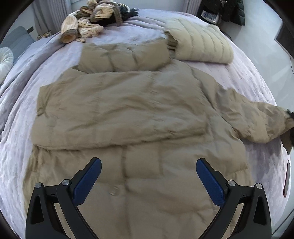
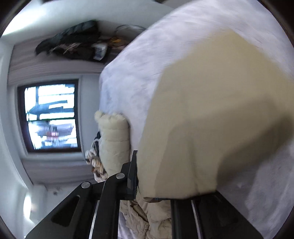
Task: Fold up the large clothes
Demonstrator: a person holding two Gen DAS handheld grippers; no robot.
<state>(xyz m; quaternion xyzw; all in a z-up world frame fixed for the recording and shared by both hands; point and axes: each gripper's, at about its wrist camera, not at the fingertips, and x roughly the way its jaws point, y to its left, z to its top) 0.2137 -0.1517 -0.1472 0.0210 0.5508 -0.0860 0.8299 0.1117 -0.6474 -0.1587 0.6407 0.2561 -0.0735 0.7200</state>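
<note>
Right tool (image 2: 147,176) grips tan coat (image 2: 211,119) sleeve.

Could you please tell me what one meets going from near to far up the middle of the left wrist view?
Left gripper → tan puffer jacket → its hood → striped knit pile.

I can't read any text, label, brand or number from here. The box (image 1: 210,15) on the far shelf carries dark print, but it is too small and blurred for me to make out.
</note>
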